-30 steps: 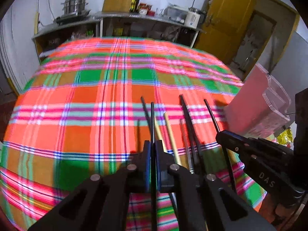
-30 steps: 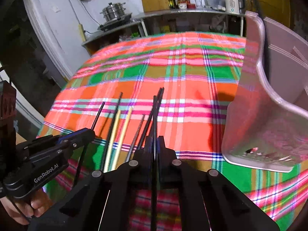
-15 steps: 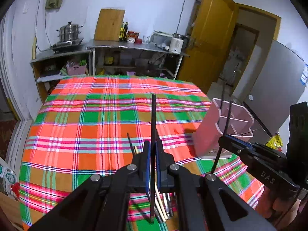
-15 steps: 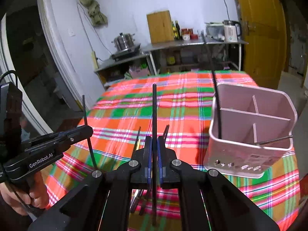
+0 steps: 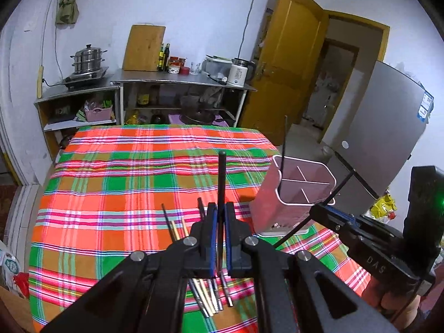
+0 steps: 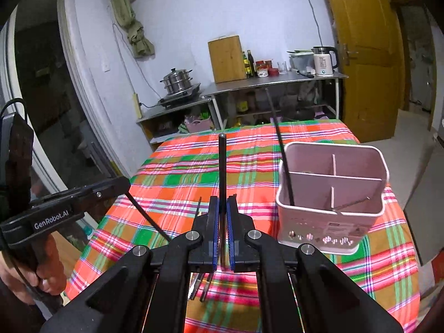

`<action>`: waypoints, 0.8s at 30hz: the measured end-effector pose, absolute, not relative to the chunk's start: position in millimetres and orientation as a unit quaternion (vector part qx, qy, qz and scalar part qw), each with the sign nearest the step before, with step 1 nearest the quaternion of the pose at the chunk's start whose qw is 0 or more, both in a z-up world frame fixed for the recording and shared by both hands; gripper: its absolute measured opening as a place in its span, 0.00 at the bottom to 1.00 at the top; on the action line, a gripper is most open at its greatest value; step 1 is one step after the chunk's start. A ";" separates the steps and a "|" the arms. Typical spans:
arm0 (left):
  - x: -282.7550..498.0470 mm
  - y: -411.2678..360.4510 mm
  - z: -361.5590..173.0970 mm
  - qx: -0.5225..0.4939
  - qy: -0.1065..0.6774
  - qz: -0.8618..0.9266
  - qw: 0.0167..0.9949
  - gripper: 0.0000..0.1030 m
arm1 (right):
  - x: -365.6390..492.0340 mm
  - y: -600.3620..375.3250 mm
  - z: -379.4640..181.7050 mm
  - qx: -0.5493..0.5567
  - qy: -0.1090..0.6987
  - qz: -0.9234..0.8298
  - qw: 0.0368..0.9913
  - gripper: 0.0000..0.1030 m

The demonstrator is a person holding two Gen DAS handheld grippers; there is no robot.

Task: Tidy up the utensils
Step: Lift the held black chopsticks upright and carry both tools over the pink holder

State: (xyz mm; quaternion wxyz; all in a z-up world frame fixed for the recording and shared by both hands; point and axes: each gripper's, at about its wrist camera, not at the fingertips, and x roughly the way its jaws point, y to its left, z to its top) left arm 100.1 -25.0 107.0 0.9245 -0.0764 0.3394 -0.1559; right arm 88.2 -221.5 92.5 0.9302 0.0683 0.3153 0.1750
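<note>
Plaid tablecloth (image 5: pixel 116 188) (kitchen rm), steel shelving (image 5: pixel 180 80) behind.

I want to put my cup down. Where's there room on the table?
Bare: the far cloth toward the shelves, and its left side. Crowded: loose chopsticks at the near edge, pink holder on the right.

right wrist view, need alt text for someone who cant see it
The right gripper is shut on a black chopstick above a plaid tablecloth. To its right stands a pink divided utensil holder with another black chopstick leaning in it. The left gripper, at left, also holds a black chopstick.
</note>
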 end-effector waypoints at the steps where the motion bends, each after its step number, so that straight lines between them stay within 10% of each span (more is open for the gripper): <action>1: 101.3 -27.8 105.8 -0.078 0.342 -0.160 0.923 0.05 | 87.2 -224.9 91.4 0.070 0.317 0.172 0.930 0.05; 24: 148.5 -113.3 198.4 -0.073 0.276 -0.247 0.926 0.05 | 93.6 -301.2 183.2 0.092 0.213 0.107 0.967 0.05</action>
